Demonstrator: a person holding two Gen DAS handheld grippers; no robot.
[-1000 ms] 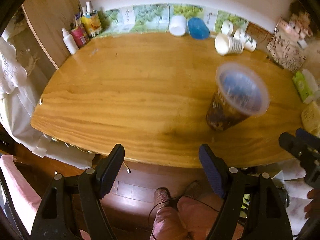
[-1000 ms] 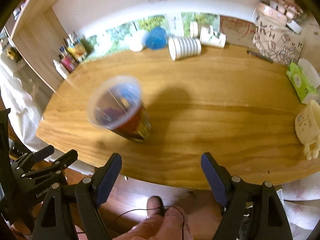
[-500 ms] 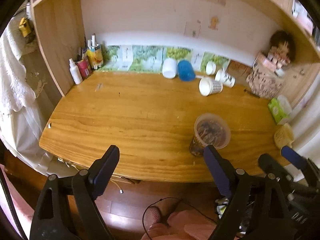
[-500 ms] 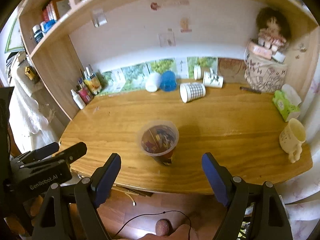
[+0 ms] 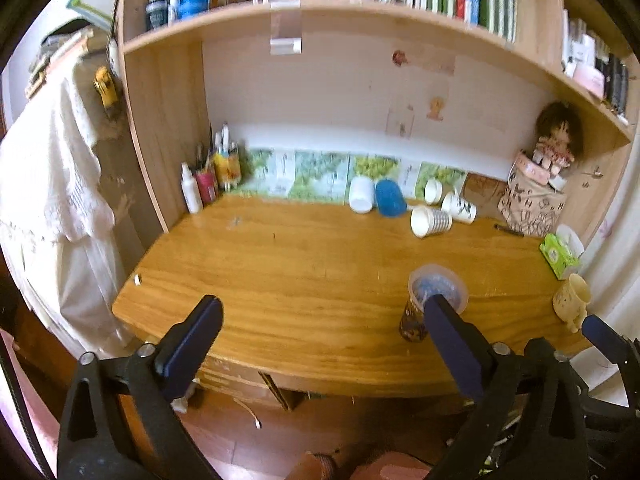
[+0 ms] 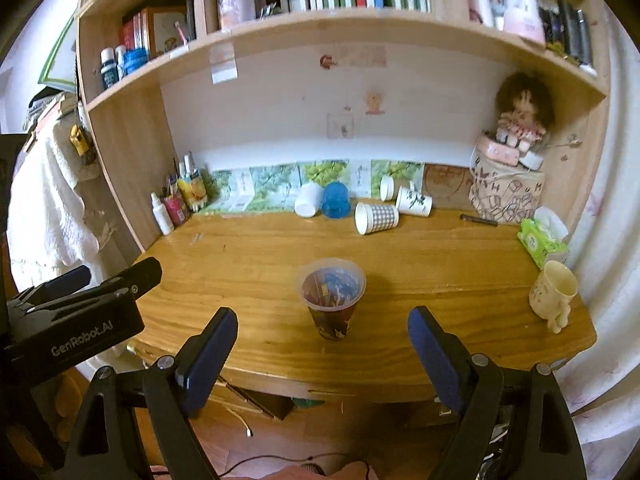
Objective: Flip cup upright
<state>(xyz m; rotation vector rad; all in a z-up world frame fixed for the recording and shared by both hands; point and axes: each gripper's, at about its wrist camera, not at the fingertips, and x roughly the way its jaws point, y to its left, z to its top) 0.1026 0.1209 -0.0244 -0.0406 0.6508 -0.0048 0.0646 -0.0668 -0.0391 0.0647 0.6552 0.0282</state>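
Observation:
A clear plastic cup with a dark patterned sleeve (image 6: 331, 300) stands upright near the front edge of the wooden desk (image 6: 420, 272). My right gripper (image 6: 323, 336) is open and empty, held back from the desk, with the cup centred beyond its fingers. In the left wrist view the cup (image 5: 434, 300) is partly hidden behind the right finger. My left gripper (image 5: 320, 328) is open and empty, off the desk's front edge. Its body shows at the left of the right wrist view (image 6: 76, 320).
Several cups lie on their sides at the back: a checked paper cup (image 6: 376, 218), a white cup (image 6: 307, 199), a blue cup (image 6: 336, 200). A cream mug (image 6: 554, 294) and a green tissue pack (image 6: 540, 240) sit at the right. Bottles (image 6: 176, 200) stand at back left.
Both grippers have pulled back and up from the desk, so the cup looks smaller and the bookshelf has come into view. The cup stands in the same spot.

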